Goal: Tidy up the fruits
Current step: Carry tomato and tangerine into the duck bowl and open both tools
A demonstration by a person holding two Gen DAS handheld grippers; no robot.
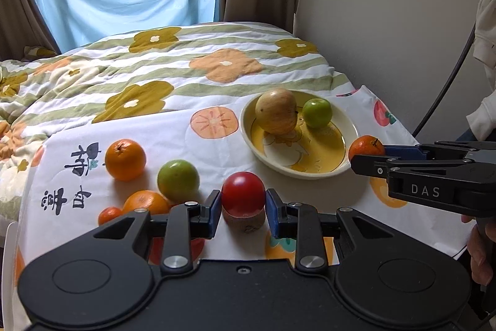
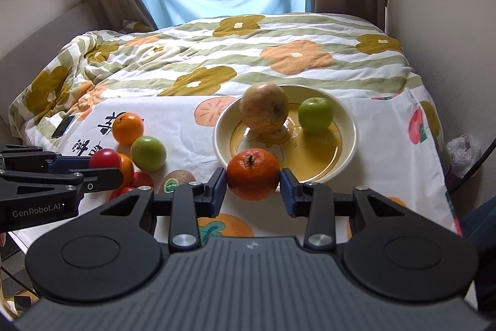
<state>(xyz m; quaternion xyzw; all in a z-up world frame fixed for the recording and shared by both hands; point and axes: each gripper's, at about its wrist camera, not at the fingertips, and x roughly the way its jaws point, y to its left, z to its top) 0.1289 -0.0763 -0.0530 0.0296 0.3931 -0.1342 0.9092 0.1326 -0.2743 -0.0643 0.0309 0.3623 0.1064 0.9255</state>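
Left gripper (image 1: 243,208): clamped on round red tomato (image 1: 243,193); may roll free.
Right gripper (image 2: 253,186): seemingly pinching dark-orange mandarin (image 2: 252,174); could clip cream-yellow ceramic bowl (image 2: 347,157).

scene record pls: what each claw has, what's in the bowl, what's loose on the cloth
left claw: shut on red tomato
right claw: shut on small orange, at the bowl's near rim
bowl: yellow-brown apple and green apple inside
loose on cloth: orange, second green apple, kiwi, more oranges and red fruit partly hidden
surface: persimmon-print cloth by a floral quilt
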